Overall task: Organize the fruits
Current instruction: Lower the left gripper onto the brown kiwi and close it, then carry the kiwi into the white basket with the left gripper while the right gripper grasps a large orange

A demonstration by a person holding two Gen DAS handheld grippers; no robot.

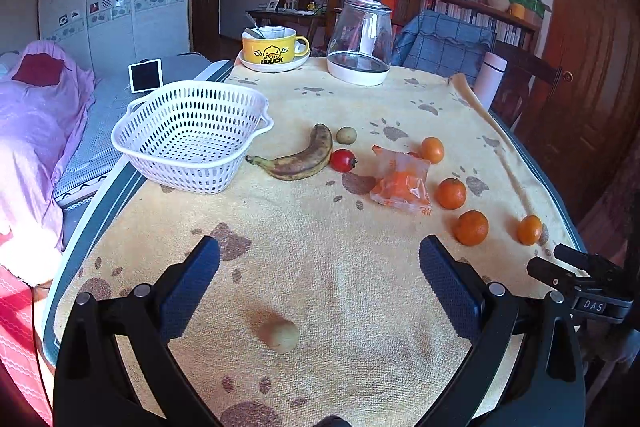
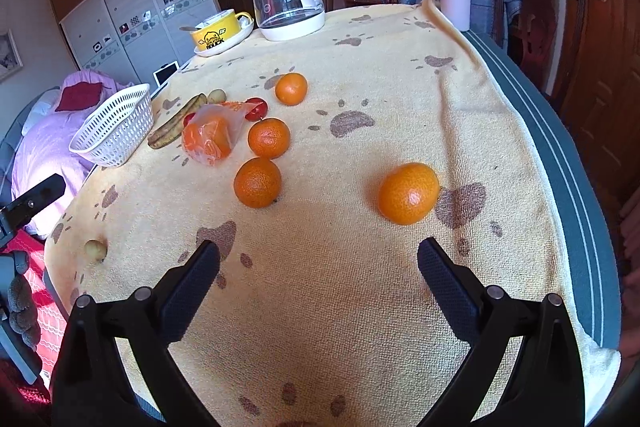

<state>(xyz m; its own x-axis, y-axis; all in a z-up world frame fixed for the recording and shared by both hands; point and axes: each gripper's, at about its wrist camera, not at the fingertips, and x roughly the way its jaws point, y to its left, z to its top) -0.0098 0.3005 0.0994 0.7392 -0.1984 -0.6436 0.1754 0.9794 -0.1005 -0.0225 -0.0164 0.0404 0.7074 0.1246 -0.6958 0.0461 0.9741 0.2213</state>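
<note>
- We held the left gripper [image 1: 319, 259] low over the yellow paw-print cloth [image 1: 360, 307], its jaws spread wide and holding nothing; a small pale-green fruit [image 1: 279, 335], blurred, lay on the cloth between the fingers at lower centre of the left wrist view.
- The white basket [image 1: 192, 135] stood empty at centre left of that view, at the cloth's edge.
- Just right of the basket lay a browned banana [image 1: 298, 157], with a second pale-green fruit [image 1: 346, 135] and a red tomato [image 1: 343, 160] near its thick end.
- A crinkled orange packet [image 1: 402, 185] lay right of the tomato, and four tangerines were scattered beyond it toward the right edge.
- We held the right gripper [image 2: 318, 259] wide apart too, empty, above bare cloth at the bottom of the right wrist view.
- The nearest tangerine [image 2: 409, 193] sat just above and right of its fingers, alone; two more [image 2: 257, 182] [image 2: 269, 138] lay at centre left beside the packet, and a fourth [image 2: 291, 89] farther up.
- A yellow duck mug [image 1: 270, 49] on a saucer and a glass kettle [image 1: 360, 39] stood at the cloth's top edge.
</note>
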